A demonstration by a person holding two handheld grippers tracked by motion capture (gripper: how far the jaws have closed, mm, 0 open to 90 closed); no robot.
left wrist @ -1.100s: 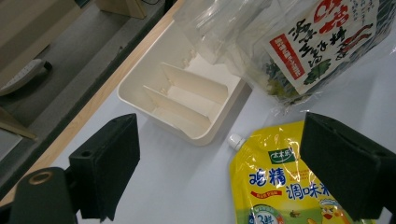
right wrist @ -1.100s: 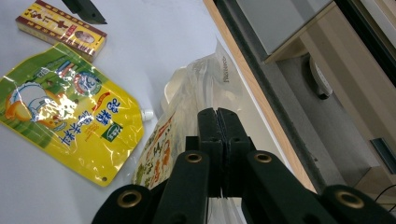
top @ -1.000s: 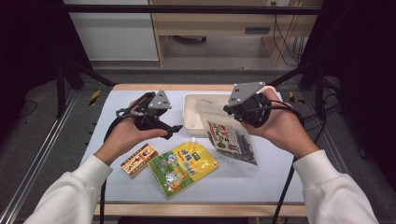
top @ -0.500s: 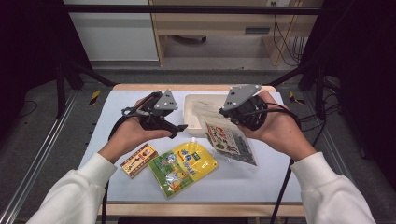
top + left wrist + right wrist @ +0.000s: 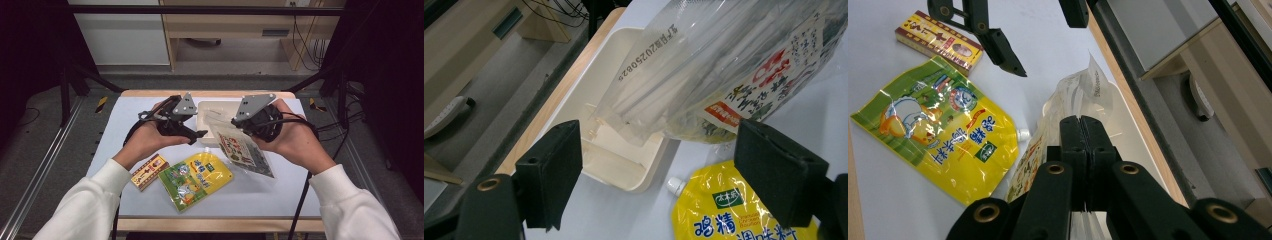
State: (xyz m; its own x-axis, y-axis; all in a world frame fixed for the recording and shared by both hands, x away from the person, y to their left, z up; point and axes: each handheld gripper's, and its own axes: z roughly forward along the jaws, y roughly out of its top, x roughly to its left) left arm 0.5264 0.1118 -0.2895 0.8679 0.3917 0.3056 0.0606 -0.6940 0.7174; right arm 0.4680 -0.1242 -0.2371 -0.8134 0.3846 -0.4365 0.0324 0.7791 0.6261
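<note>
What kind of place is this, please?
Probably a lab or workshop recording station, not a kitchen: a white-topped table inside a dark metal frame, loose cables on the floor, and wooden furniture behind.

clear bag: glossy crinkled plastic | yellow pouch: glossy plastic | tray: smooth matt plastic

Two pouches (one clear, one yellow), one tray, one small box.
</note>
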